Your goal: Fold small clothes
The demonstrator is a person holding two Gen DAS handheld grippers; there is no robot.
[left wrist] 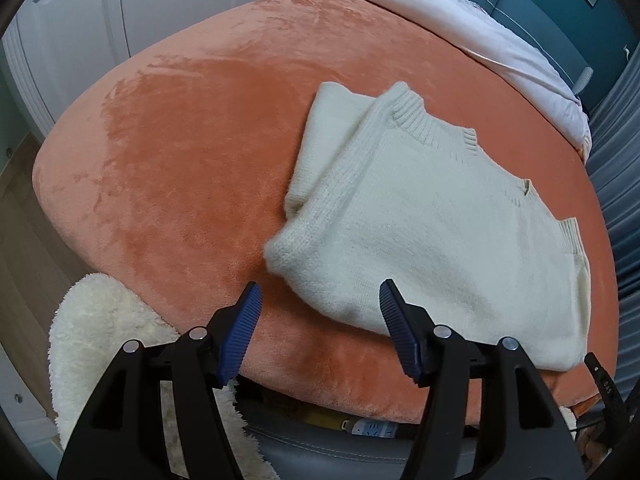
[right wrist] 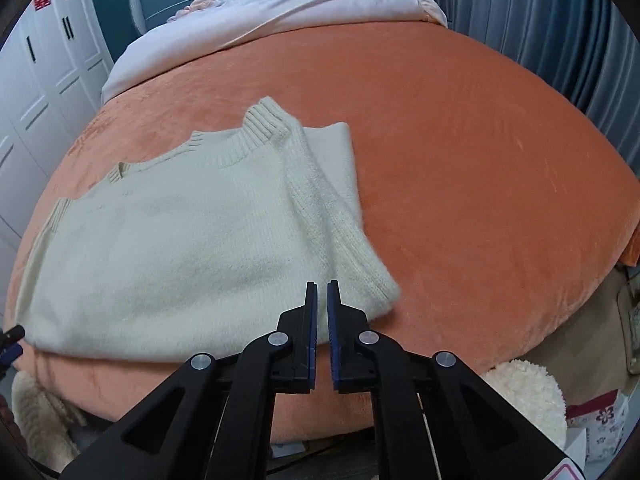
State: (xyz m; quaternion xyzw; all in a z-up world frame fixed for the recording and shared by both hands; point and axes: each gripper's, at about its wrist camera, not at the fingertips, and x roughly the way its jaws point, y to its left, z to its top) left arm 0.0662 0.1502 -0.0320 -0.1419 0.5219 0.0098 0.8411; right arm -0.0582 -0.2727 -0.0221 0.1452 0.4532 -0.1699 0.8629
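While the cream sweater [left wrist: 432, 232] was laid half-folded on the orange bed [left wrist: 180, 160], the left tongs [left wrist: 320, 332] were held open over its corner, the right tongs [right wrist: 322, 336] closed empty, presumably before another fold.

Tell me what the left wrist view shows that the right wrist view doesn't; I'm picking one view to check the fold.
Only the left wrist view: the left gripper with fingers apart and nothing between them, and wooden floor beside the bed. Only the right wrist view: the right gripper with fingers nearly together over the sweater's near edge, a white wardrobe bearing red decorations, and grey-blue curtains. Both: the cream knitted sweater, partly folded with a sleeve laid across, on the orange blanket.
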